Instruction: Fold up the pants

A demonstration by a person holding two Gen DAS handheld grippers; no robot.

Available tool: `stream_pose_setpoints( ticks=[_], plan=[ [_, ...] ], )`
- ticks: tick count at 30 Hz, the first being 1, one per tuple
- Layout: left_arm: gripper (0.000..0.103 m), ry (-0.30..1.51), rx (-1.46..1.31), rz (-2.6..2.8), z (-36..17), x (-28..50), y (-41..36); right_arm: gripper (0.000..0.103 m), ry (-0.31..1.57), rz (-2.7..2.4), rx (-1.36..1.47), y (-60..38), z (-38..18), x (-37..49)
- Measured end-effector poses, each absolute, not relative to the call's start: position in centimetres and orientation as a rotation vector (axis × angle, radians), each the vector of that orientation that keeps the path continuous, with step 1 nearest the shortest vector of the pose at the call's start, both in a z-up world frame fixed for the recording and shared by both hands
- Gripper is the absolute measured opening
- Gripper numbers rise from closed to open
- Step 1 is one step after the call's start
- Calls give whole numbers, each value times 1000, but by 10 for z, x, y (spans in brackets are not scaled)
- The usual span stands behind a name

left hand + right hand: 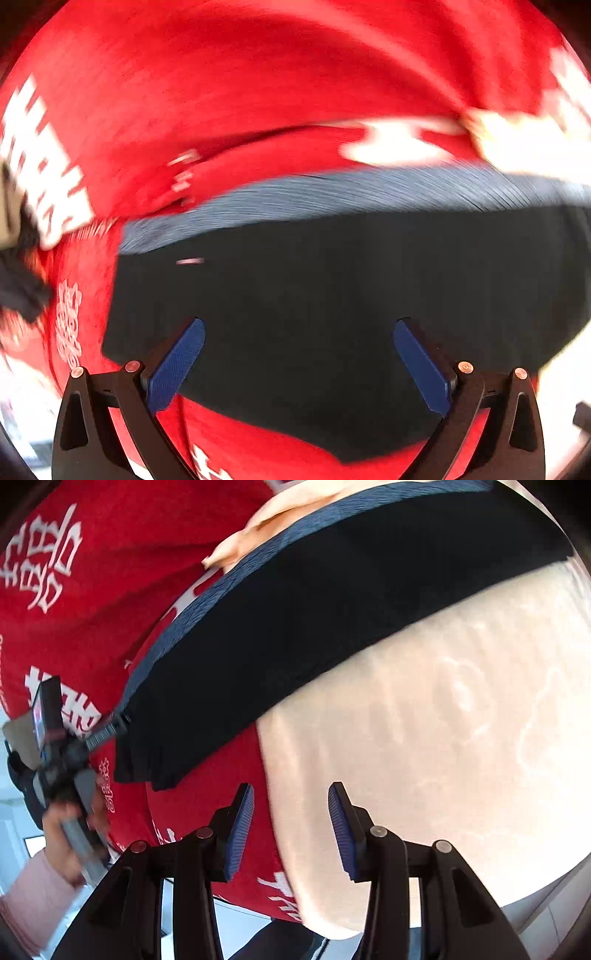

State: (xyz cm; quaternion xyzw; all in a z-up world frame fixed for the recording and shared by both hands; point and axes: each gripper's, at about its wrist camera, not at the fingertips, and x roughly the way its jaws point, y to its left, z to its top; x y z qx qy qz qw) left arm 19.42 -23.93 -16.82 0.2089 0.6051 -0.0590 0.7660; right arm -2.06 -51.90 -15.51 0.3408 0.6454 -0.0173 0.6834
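Observation:
Dark pants [332, 295] with a blue-grey ribbed waistband [332, 195] lie on a red cloth; the left wrist view is motion-blurred. My left gripper [299, 365] is open, its blue pads spread wide just above the dark fabric with nothing pinched. In the right wrist view the pants [314, 609] run as a folded band from upper right to lower left. The left gripper [107, 731] is at their lower left corner, held by a hand. My right gripper [291, 830] is open and holds nothing. It hovers in front of the pants, over the seam between red and cream cloth.
A red cloth [92, 609] with white characters covers the surface under the pants. A cream textured cloth [424, 720] lies to the right, partly under them. A person's hand [62, 845] in a pink sleeve [33, 890] holds the left tool. The surface's front edge runs along the bottom.

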Motion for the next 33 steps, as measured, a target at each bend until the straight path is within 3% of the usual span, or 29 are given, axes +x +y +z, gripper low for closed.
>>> stream_pose_setpoints(
  ticks=[9,22,23,24,25,29,33],
  plan=[
    [103,1324,509,-338,-165,131,-400,46,1395,-136,832,-617,-149,-56],
    [103,1330,432,-205,-185,149,-482,46,1020,-281,1169,-798,-171,-52],
    [103,1331,430,-200,-184,148,-483,41,1009,-292,1203,-806,-176,-46],
    [103,1334,433,-193,-181,148,-484,29,995,-292,1238,-815,-181,-42],
    [103,1328,433,-186,-182,152,-484,7,997,-294,1246,-819,-183,-37],
    [103,1284,446,-184,-177,153,-486,7,965,-224,1155,-815,-162,-22],
    [103,1297,440,-178,-185,151,-487,11,1052,-253,1149,-813,-181,-26]
  ],
)
